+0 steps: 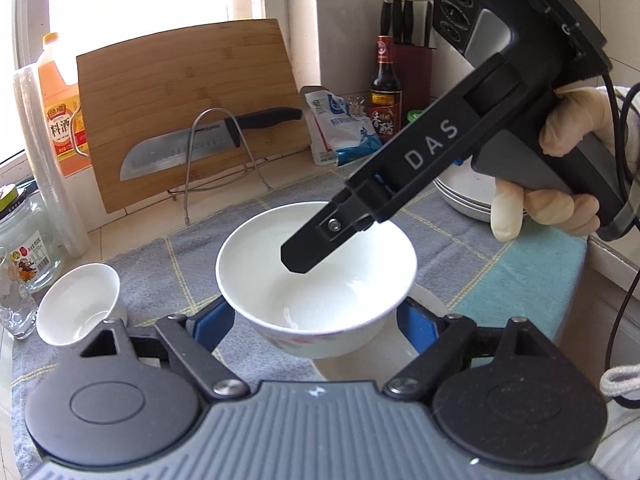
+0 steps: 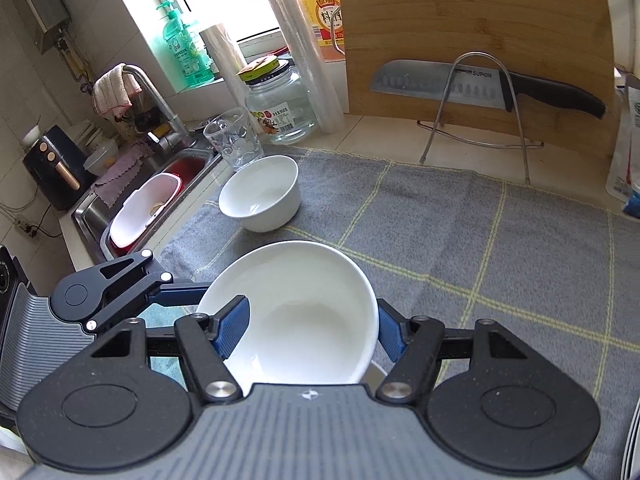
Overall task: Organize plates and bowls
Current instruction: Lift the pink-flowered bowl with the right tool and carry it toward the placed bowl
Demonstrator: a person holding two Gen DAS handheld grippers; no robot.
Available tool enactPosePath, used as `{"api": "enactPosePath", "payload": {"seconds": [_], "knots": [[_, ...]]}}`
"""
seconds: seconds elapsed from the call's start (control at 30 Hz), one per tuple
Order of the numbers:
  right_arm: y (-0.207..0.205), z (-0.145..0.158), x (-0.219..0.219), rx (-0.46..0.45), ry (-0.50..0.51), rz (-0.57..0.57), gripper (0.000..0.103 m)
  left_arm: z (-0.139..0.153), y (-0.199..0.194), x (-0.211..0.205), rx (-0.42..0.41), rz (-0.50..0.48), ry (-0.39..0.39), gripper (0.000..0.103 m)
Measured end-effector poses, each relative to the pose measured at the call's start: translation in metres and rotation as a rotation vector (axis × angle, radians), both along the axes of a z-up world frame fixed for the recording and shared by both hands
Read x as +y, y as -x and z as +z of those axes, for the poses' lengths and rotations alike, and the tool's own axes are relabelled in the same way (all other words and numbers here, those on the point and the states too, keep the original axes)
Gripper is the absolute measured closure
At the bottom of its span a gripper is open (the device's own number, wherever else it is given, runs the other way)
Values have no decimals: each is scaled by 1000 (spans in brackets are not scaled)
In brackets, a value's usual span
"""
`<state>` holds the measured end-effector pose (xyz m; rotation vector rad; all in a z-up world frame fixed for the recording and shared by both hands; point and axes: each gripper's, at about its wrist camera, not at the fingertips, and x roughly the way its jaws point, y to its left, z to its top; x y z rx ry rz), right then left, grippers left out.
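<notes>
While it sits mouth-up at lower centre of the left wrist view, the large bowl [image 1: 316,280] is pinched between the left gripper [image 1: 316,320] fingers, the right gripper [image 1: 300,258] dipping inside. In the right wrist view, jaws clamp its rim (tilted left); small bowl [image 2: 260,194] above-left, bare cloth [image 2: 480,240] rightward.

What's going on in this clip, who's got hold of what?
A person works two tools on one white bowl above the grey towel. The right hand-held gripper pinches its wall, one finger inside. The left hand-held gripper appears to clamp it from both sides. A smaller bowl sits on the towel; stacked plates wait beyond.
</notes>
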<state>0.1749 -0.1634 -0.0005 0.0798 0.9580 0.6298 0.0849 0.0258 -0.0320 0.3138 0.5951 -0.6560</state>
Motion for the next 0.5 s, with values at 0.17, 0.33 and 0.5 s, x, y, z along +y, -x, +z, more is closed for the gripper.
{"api": "enactPosePath", "payload": {"seconds": [0.17, 0.33, 0.5], "knots": [[14, -4, -7, 11, 10, -23, 31, -3, 8, -5, 20, -27, -1, 15], [22, -11, -13, 29, 16, -48, 31, -8, 13, -10, 32, -53, -6, 15], [29, -17, -14, 40, 27, -59, 31, -13, 15, -11, 56, -70, -10, 15]]}}
